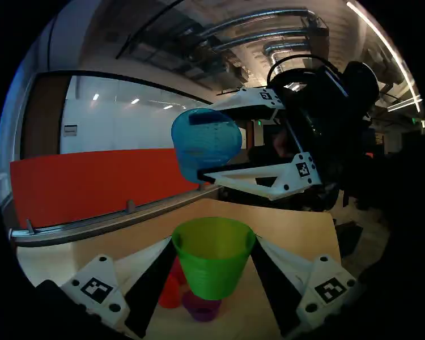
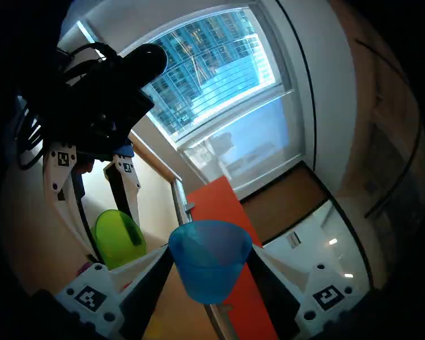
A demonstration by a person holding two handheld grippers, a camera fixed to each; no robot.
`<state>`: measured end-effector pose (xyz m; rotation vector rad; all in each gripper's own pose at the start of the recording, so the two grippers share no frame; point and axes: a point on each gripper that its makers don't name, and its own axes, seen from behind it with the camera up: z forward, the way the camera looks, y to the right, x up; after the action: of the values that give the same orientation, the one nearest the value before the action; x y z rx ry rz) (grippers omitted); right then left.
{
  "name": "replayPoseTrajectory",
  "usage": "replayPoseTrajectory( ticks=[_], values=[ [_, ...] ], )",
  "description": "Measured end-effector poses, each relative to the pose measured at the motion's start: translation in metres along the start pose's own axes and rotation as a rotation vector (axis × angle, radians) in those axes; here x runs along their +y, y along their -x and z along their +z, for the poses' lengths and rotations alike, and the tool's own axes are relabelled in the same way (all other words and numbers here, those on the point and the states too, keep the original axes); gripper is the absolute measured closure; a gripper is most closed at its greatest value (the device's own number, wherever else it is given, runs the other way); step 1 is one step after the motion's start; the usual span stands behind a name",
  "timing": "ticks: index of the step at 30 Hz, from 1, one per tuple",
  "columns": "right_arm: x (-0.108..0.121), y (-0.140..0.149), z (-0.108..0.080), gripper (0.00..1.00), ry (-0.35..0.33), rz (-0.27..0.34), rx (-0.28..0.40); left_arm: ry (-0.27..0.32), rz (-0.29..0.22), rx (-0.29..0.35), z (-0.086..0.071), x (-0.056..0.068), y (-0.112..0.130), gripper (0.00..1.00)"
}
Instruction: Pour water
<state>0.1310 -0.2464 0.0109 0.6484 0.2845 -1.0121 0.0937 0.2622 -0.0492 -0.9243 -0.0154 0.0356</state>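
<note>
Green cup point(image 1: 213, 266) sits gripped in left gripper point(image 1: 212, 243) jaws over the worktop point(image 1: 294, 224); right gripper point(image 2: 211, 252) jaws hold blue cup point(image 2: 209, 275) tilted above, apart.

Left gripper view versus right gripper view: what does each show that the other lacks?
Left gripper view: a small orange cup and a purple cup on the table, plus ceiling pipes. Right gripper view: a big window. Shared: the left gripper with the green cup in its jaws, the right gripper likewise holding the blue cup, the orange panel.
</note>
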Motion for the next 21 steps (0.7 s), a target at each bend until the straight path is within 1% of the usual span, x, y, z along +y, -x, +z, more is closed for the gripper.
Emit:
replayPoseTrajectory(
  ticks=[8, 21],
  values=[
    [0.0032, -0.0012, 0.0026, 0.1, 0.009, -0.069, -0.002, 0.005, -0.002, 0.003, 0.002, 0.0012, -0.0009, 0.12],
    [0.0106, 0.001, 0.0025, 0.1, 0.032, -0.13, -0.007, 0.015, 0.0, 0.001, 0.003, 0.0055, -0.0017, 0.12]
  ],
)
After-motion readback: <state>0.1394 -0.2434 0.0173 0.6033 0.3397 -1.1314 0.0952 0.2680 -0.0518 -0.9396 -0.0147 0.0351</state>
